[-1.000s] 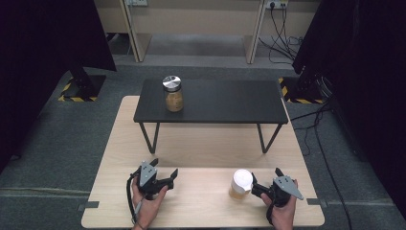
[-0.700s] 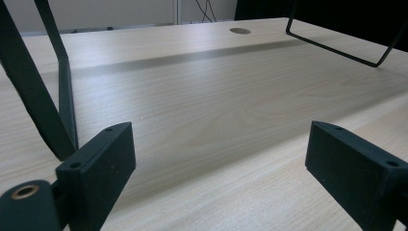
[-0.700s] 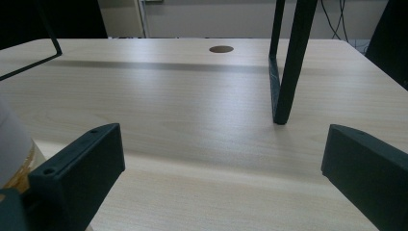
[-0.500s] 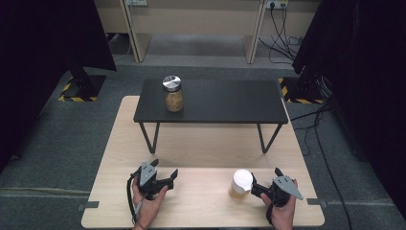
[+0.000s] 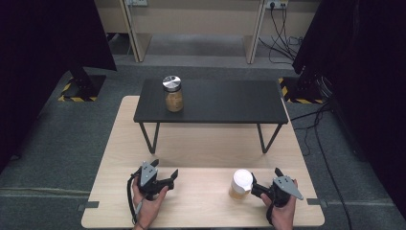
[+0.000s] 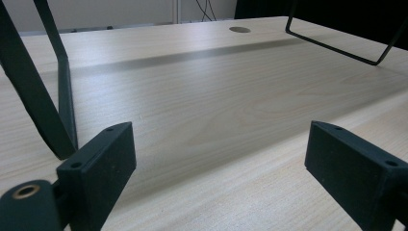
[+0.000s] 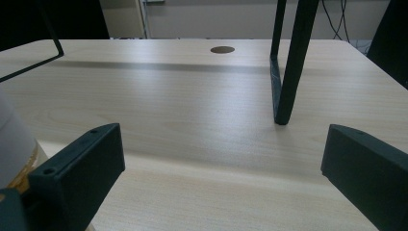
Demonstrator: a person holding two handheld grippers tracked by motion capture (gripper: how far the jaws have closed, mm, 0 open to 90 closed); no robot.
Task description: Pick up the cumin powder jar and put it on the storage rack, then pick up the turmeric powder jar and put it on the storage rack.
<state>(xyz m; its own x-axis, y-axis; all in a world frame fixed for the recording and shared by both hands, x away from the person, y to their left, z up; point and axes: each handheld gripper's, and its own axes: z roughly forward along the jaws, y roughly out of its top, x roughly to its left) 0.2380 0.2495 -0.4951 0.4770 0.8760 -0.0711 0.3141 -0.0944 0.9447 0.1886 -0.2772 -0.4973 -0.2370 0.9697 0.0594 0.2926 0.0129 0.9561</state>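
White-lidded jar [image 5: 241, 184]: stands upright on the near strip of the light wooden bench [image 5: 206, 148], right of centre, just beside the right gripper [image 5: 257, 188]; a sliver of its white lid and amber content shows at the left edge of the right gripper view [image 7: 12, 149], outside the left jaw, not between the two.

Change against the two earlier high views: none to record. Jar, both hands and both grippers sit where they did; no grasp has begun, so the work judged to be in hand, taking up this jar, is at its very start.

Right gripper: jaws wide apart, holding nothing, pointing past the jar.

Left gripper [image 5: 168, 177]: jaws apart, empty, bare bench between them [image 6: 216, 159].

Second jar [image 5: 173, 93]: silver lid, on the left end of the black raised shelf [image 5: 215, 103], well apart from both grippers.

Edges: jar near the bench's front edge, though not at it. Shelf legs [image 7: 288, 62] stand ahead of both grippers.

Open room: broad bare wood between the grippers and under the shelf.
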